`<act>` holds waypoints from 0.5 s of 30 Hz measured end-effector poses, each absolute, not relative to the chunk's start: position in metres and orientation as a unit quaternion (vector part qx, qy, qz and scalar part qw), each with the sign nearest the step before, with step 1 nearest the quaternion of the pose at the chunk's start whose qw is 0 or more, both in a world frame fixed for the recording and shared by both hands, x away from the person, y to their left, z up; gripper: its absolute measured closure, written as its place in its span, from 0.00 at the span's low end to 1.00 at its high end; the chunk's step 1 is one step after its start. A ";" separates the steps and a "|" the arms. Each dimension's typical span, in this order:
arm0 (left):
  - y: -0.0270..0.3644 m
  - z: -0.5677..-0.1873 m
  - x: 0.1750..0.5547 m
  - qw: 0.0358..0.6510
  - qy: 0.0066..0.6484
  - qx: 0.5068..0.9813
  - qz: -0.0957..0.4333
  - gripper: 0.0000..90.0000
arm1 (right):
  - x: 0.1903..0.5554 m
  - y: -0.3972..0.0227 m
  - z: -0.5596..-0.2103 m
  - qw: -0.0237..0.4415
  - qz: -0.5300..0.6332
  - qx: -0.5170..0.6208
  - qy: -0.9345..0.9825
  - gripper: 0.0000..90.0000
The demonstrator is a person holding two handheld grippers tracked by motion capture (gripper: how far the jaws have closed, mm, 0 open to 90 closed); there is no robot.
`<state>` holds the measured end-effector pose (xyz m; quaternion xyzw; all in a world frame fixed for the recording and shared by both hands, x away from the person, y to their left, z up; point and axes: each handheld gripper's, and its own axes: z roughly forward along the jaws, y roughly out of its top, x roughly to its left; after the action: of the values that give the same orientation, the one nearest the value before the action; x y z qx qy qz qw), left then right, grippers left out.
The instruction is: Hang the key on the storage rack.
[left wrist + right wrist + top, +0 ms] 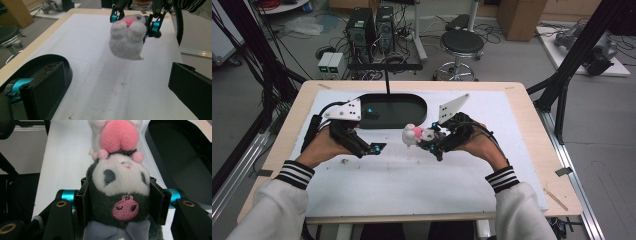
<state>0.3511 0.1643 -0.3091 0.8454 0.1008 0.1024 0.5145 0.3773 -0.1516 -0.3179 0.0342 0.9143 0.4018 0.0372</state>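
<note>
The right claw (428, 141) grips a plush toy (415, 134) by its head, lifted above the table (412, 185). The left claw (374, 148) waits released nearby. Next probably a handover or the black tray (393, 111).

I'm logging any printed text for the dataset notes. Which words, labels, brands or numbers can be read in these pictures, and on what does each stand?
None can be read.
The plush toy, clamped in the right gripper, carries an embroidered pink skull face and no letters.
The two small boxes on the floor beyond the table may have front panels, but they are too small and blurred to read.
The computer towers show no legible brand.
</note>
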 end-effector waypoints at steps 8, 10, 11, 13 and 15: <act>0.145 -0.314 0.354 0.492 0.083 0.862 0.085 0.02 | 0.370 -0.146 -0.318 0.035 0.400 0.022 0.915 0.50; 0.140 -0.314 0.354 0.488 0.076 0.866 0.079 0.02 | 0.368 -0.144 -0.319 0.032 0.399 0.017 0.916 0.50; 0.137 -0.314 0.354 0.485 0.071 0.868 0.078 0.02 | 0.368 -0.144 -0.319 0.032 0.399 0.017 0.916 0.50; 0.132 -0.315 0.354 0.477 0.066 0.873 0.075 0.02 | 0.367 -0.142 -0.319 0.034 0.396 0.012 0.918 0.50; 0.127 -0.315 0.355 0.472 0.062 0.876 0.072 0.02 | 0.367 -0.142 -0.320 0.031 0.395 0.012 0.918 0.50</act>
<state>0.3550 0.1266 -0.3151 0.8762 0.0619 0.0719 0.4725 0.3666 -0.1420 -0.3198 0.0116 0.9181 0.3949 0.0312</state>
